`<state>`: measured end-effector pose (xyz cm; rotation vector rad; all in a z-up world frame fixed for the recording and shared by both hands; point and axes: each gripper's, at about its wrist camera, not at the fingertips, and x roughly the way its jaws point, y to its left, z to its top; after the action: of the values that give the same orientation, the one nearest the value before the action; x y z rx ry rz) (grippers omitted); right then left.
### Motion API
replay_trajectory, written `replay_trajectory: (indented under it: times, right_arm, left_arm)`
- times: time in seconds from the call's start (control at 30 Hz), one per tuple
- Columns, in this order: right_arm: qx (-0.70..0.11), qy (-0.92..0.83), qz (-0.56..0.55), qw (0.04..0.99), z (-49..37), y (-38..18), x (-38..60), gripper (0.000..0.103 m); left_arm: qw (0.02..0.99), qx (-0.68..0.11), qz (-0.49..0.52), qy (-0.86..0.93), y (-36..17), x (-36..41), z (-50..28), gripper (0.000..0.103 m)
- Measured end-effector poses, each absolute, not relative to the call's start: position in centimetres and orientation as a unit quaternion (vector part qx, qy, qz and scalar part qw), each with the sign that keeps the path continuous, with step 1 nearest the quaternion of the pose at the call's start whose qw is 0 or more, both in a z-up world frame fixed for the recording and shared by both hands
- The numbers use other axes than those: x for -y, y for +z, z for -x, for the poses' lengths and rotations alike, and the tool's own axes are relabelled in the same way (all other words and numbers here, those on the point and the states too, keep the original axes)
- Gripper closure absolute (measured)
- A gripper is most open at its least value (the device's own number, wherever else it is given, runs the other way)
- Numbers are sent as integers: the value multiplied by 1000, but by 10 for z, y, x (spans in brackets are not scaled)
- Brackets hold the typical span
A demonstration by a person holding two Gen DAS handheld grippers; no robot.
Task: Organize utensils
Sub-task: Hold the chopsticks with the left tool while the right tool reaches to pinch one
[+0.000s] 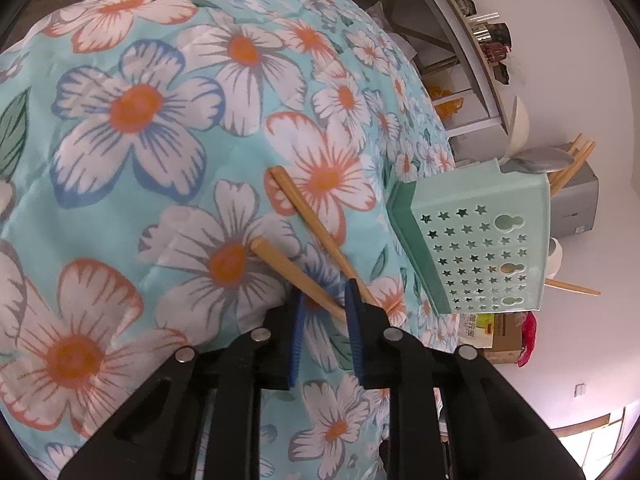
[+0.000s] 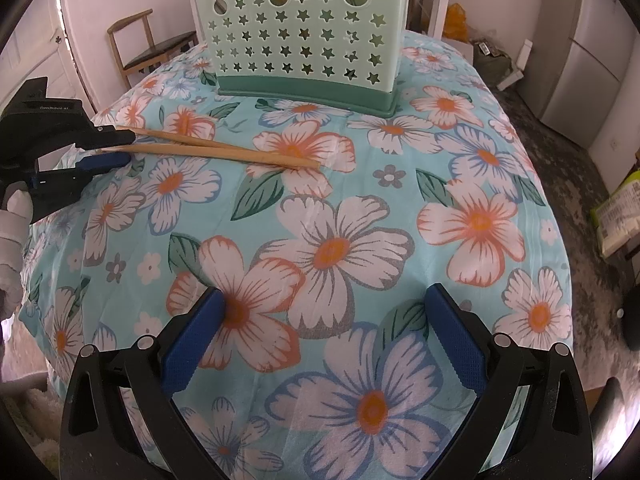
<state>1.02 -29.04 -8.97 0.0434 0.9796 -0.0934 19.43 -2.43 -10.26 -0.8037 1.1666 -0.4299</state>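
Two wooden chopsticks [image 1: 304, 220] lie crossed on the floral tablecloth [image 1: 160, 160]. My left gripper [image 1: 326, 292] has its narrowed jaws around their thin ends; in the right wrist view it [image 2: 114, 146] sits at the left edge with the chopsticks [image 2: 224, 150] between its fingers. A mint-green utensil holder [image 1: 476, 240] with star holes stands at the table's far edge, holding spoons and chopsticks; it also shows in the right wrist view [image 2: 304, 28]. My right gripper [image 2: 326, 320] is open and empty, low over the cloth.
A wooden chair [image 2: 148, 48] stands beyond the table at the left. A grey shelf unit [image 1: 452, 52] and a cardboard box [image 1: 500, 332] are off the table. A fridge [image 2: 592, 60] and bags [image 2: 620, 216] are on the right.
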Motion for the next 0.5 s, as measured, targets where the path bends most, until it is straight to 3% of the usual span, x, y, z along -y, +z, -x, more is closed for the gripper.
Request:
replay_trajectory:
  times: [0.5]
  right_arm:
    - [-475,-24,-49,878,-12,-83,297,8]
  left_arm:
    - [797,-503,280,-181,-82,15,-187,83]
